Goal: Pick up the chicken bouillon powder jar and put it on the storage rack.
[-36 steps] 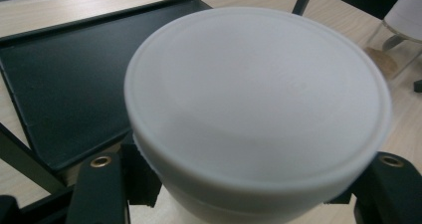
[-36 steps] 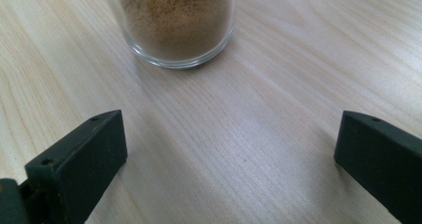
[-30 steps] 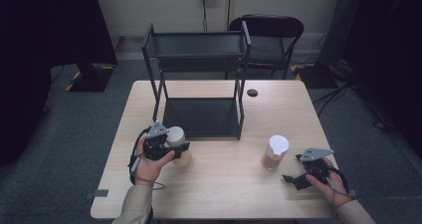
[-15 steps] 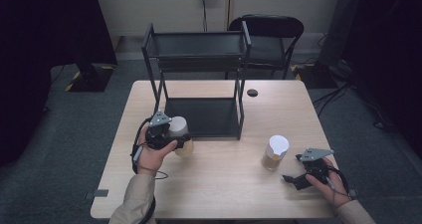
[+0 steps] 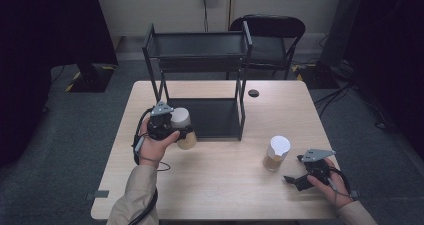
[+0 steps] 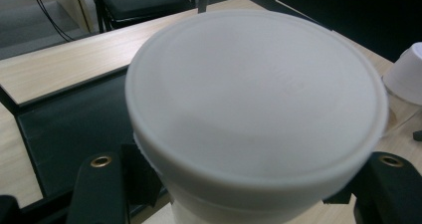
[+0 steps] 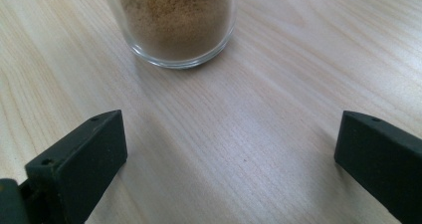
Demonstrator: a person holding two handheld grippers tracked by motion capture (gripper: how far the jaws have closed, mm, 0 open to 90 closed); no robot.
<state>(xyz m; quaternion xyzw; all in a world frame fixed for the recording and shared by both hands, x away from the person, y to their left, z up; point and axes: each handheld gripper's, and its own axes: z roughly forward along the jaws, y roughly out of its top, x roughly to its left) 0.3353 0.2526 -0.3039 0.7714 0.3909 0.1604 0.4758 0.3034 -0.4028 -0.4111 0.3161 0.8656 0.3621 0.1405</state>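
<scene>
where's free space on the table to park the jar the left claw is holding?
Bare wood runs along the near edge between the two forearms, and between the left claw with its lidded jar and the second jar. The back strip beside the small black disc is free too. It is crowded by the black rack and around the right claw.

Matt wooden table (image 5: 220,185) — clear glass jar (image 7: 176,27).

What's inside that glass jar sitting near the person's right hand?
The glass jar holds a brown, sandy powder, visible through its clear wall. A white lid covers the top, so how high the powder reaches under the lid cannot be seen. The right gripper is open just short of it.
</scene>
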